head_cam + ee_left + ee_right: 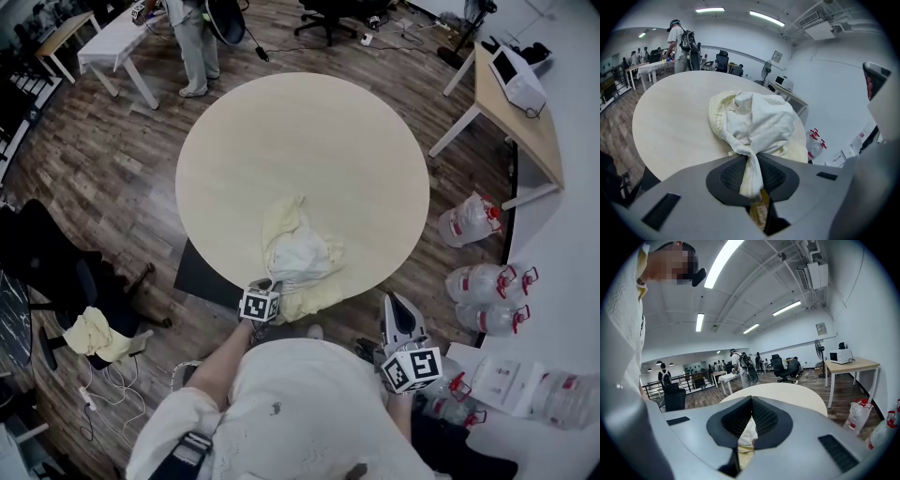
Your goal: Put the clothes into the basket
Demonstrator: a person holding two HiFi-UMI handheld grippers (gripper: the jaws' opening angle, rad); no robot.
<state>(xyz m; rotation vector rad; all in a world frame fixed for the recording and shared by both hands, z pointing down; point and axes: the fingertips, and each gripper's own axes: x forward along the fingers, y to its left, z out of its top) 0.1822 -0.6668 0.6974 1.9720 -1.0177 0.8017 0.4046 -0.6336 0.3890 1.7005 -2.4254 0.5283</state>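
the left hand-held gripper (266,284) is clamped narrow on a twisted fold of the white piece (761,119), at the near edge of the round desk (300,141). the right hand-held gripper (395,300) hangs by the person's side with its jaws together, gripping nothing.

the pinch catches only one fold, so the lift should be slow and high enough for the trailing cloth to clear the desk edge; the pale yellow piece (717,110) is tangled under it and may drag along or slip off. the free gripper could take that one. (i cannot make out the basket for certain, so find it before swinging over.)

counted: one heap of clothes (298,253) of two pieces, one more yellow cloth (94,335) on a chair, at least four water bottles (480,281) on the floor.
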